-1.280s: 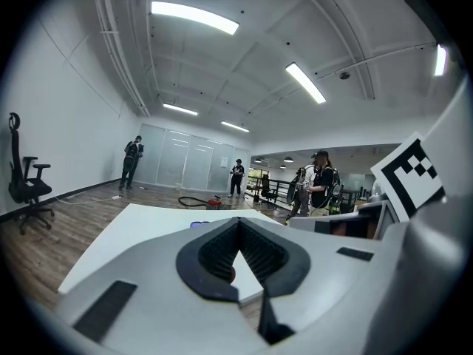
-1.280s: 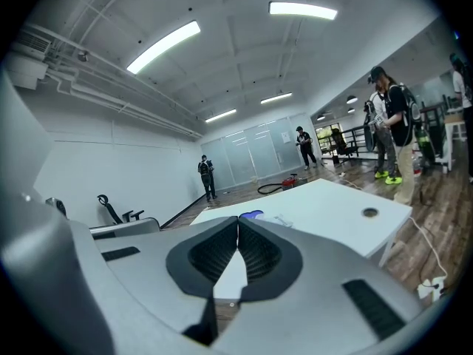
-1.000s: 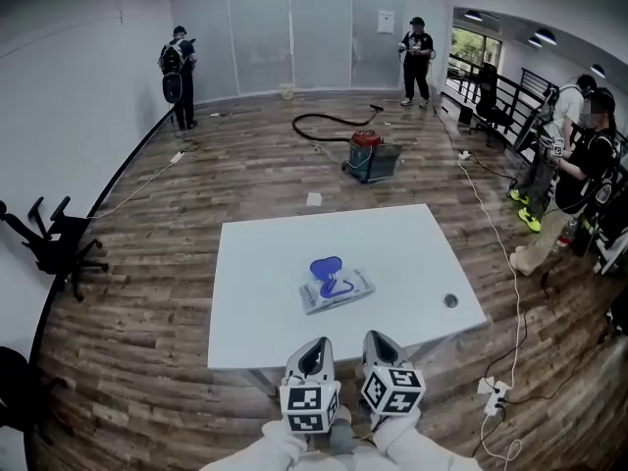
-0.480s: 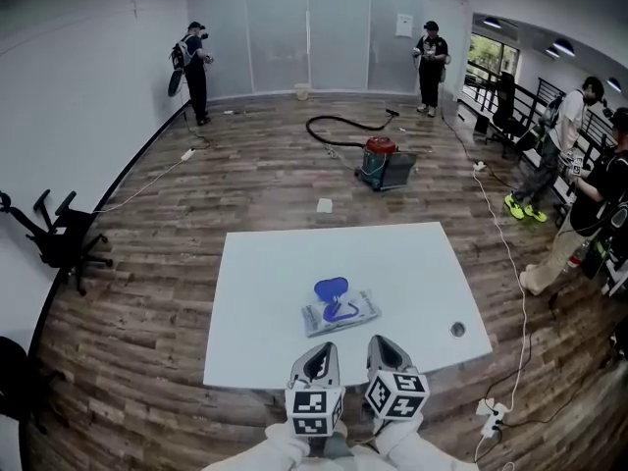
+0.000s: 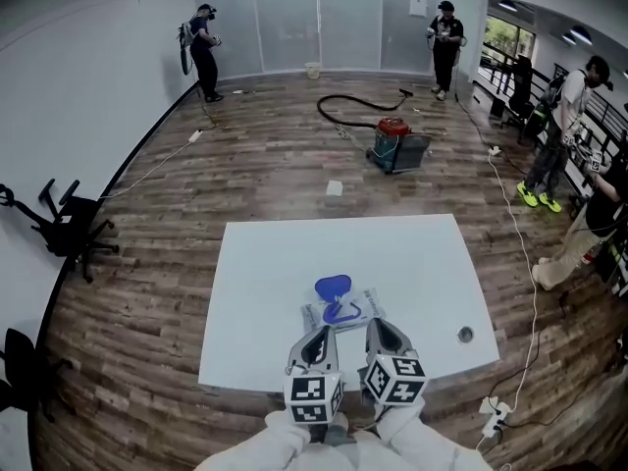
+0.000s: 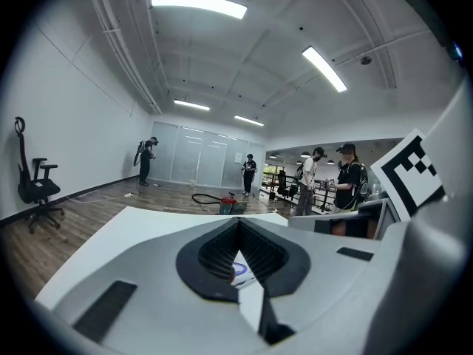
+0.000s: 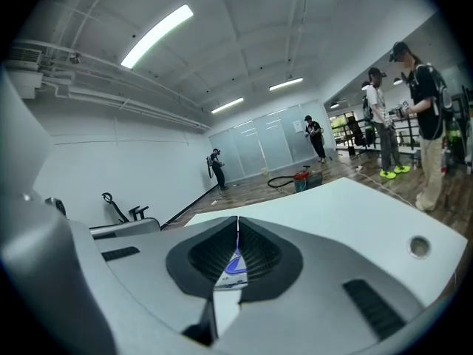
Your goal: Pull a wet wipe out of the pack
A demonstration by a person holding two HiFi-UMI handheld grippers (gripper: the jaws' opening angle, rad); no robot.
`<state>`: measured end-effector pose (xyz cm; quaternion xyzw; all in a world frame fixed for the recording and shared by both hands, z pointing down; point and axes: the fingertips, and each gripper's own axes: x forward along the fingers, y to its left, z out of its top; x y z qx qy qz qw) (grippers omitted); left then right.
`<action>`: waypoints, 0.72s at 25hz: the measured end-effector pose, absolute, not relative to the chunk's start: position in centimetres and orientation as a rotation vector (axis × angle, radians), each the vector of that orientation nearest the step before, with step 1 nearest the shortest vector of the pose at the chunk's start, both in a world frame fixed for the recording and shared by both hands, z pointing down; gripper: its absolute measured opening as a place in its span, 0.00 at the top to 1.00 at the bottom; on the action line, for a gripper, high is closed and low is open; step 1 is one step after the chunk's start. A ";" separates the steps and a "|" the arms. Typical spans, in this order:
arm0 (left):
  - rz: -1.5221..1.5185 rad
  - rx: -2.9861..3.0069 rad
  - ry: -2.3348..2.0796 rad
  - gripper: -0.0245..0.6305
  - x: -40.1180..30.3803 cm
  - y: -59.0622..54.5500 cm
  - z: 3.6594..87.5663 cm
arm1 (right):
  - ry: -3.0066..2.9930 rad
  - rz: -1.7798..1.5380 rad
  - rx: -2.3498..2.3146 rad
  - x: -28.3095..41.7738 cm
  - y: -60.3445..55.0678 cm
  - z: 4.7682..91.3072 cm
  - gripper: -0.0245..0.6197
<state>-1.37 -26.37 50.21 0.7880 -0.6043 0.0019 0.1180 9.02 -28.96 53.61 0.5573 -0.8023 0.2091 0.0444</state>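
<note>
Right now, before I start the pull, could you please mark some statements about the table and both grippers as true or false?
1. The wet wipe pack lies on the white table. True.
2. The left gripper holds a wipe. False: its jaws are together on nothing.
3. The right gripper is shut and empty. True.
4. The pack lies at the table's far edge. False: it lies in the near half, just ahead of the grippers.
5. The red-topped machine stands on the table. False: it stands on the floor beyond it.

sleeves: white | left gripper, right gripper: grey shells, black ribbed pads | marker cubes: black-white squares
</note>
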 end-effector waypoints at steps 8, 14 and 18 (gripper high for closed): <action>0.024 2.258 -1.798 0.96 -1.1 -29.2 51.4 | -2.447 0.664 1.645 9.3 -32.0 55.0 0.95; 0.025 2.234 -1.822 0.96 -1.1 -31.3 51.8 | -2.454 0.670 1.624 9.4 -34.0 55.4 0.95; 0.030 2.230 -1.830 0.96 -1.1 -32.4 51.8 | -2.458 0.678 1.618 9.4 -35.1 55.5 0.95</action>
